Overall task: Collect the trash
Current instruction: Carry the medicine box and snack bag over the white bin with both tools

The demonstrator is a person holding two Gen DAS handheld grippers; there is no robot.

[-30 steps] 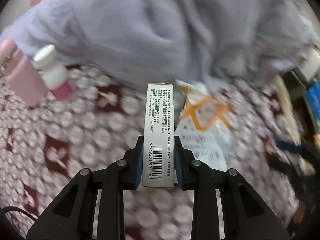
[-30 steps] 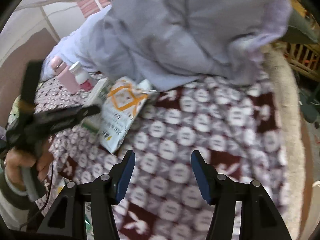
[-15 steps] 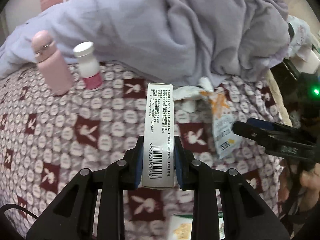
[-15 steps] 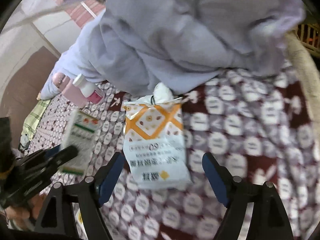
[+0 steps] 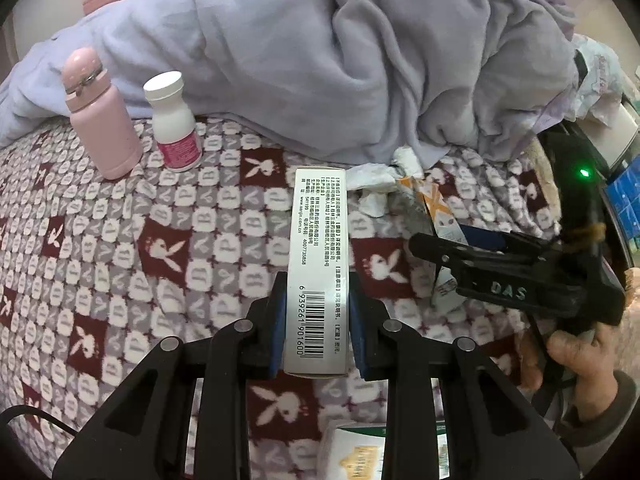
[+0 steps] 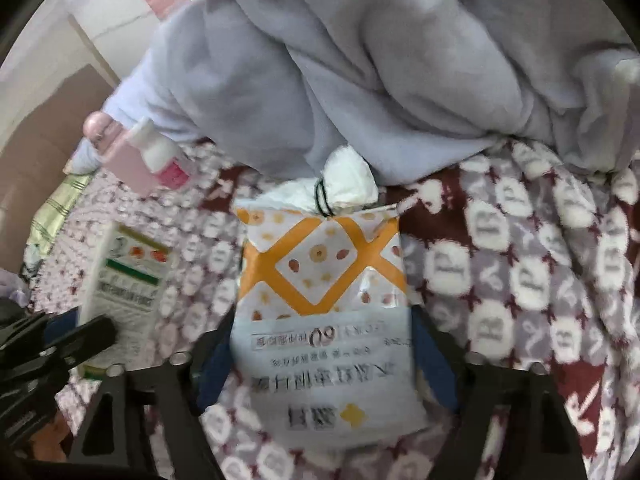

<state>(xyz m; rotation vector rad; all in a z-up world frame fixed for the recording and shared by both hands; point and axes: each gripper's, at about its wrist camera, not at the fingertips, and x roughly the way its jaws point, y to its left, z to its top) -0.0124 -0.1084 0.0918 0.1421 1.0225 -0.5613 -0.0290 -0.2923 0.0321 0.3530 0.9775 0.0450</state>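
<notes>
Snack packet (image 6: 326,320), limp, light and crinkly, lies flat on the bed between our right gripper (image 6: 326,364)'s wide-open jaws; we judge its lower edge the best hold. It is white with orange crosses. Our left gripper (image 5: 318,320) clamps a stiff white carton (image 5: 318,264).

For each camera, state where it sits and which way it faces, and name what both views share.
Left wrist: sits on the left gripper, looking along its fingers, shut on a white box, toward the grey blanket; the right gripper and the hand holding it show at right.
Right wrist: sits on the right gripper, fingers open either side of the snack bag, facing that blanket; the left gripper shows at lower left.
Shared: box, bag, pink flask, white bottle.
</notes>
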